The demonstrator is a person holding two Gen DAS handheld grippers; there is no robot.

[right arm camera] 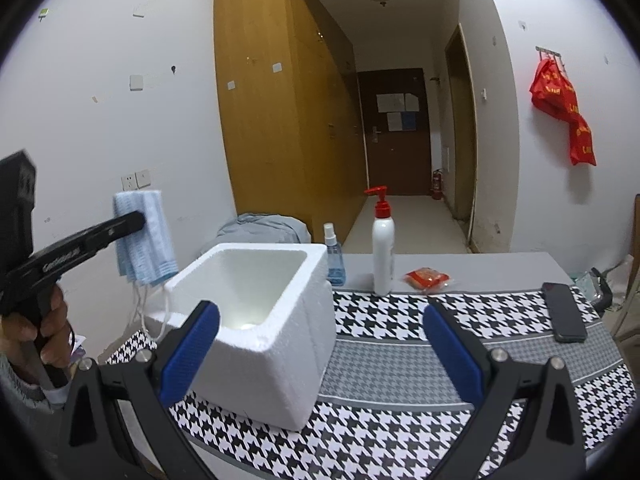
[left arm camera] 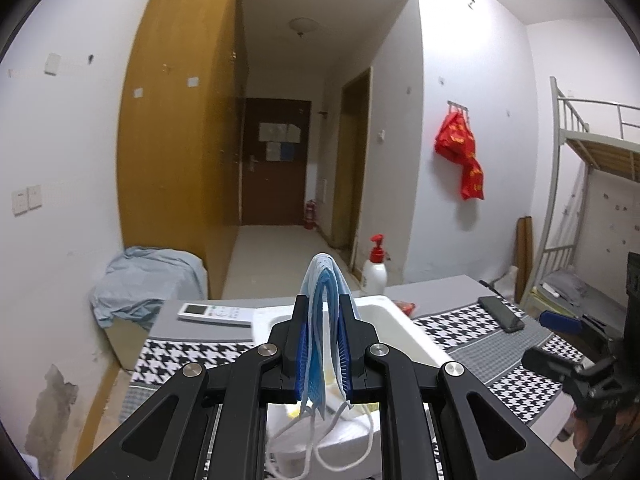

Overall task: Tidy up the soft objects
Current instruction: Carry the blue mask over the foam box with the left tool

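Left hand-held gripper [left arm camera: 323, 334] clamps face masks [left arm camera: 324, 304], loops cut off; right hand-held gripper [right arm camera: 320, 344] apart.

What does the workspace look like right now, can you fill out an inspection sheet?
Surface: table under a houndstooth cloth.
Job's things: blue face masks held in the air left of the open foam box.
Clutter: pump bottle, spray bottle, red packet, phone, remote.
Grippers: left gripper shut on the masks; right gripper open, nothing between its fingers.
Cables: nothing seen.
Surroundings: wardrobe, bunk bed.
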